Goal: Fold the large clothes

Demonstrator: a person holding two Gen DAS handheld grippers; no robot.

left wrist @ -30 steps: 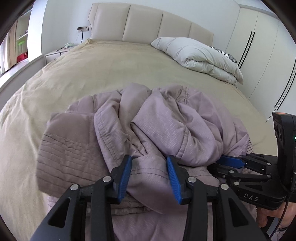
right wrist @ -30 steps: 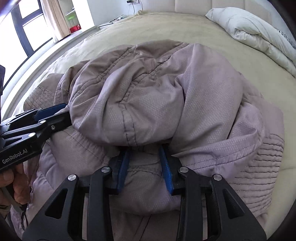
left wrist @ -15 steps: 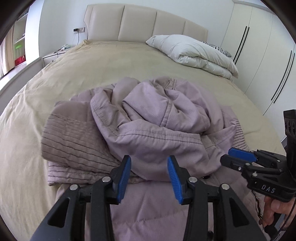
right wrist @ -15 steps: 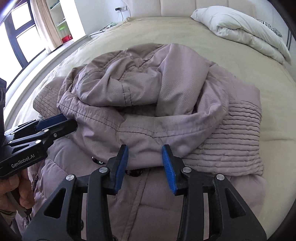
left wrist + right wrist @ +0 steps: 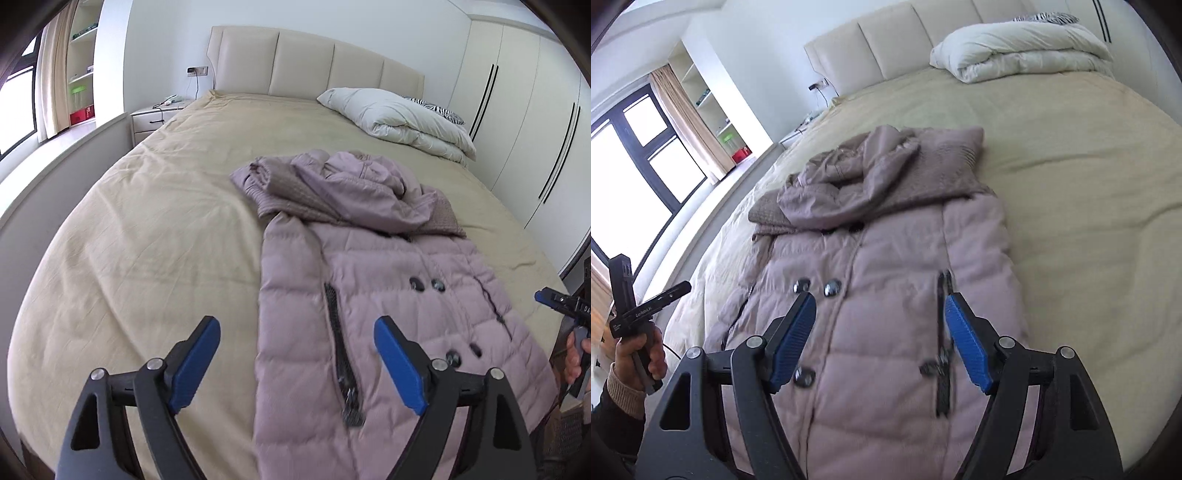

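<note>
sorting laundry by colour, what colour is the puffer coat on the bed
Pale mauve-pink coat, quilted, with dark buttons; the right wrist view shows it best.

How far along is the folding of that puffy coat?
Early. The lilac coat lies buttoned and lengthwise on the bed, hood bunched on top. The left hand-held gripper and right hand-held gripper are opening, holding nothing. The folding of its length remains.

One coat (image 5: 373, 295), one bed (image 5: 155, 229), one duvet (image 5: 399, 118), two grippers (image 5: 295, 365) (image 5: 879, 339)
</note>
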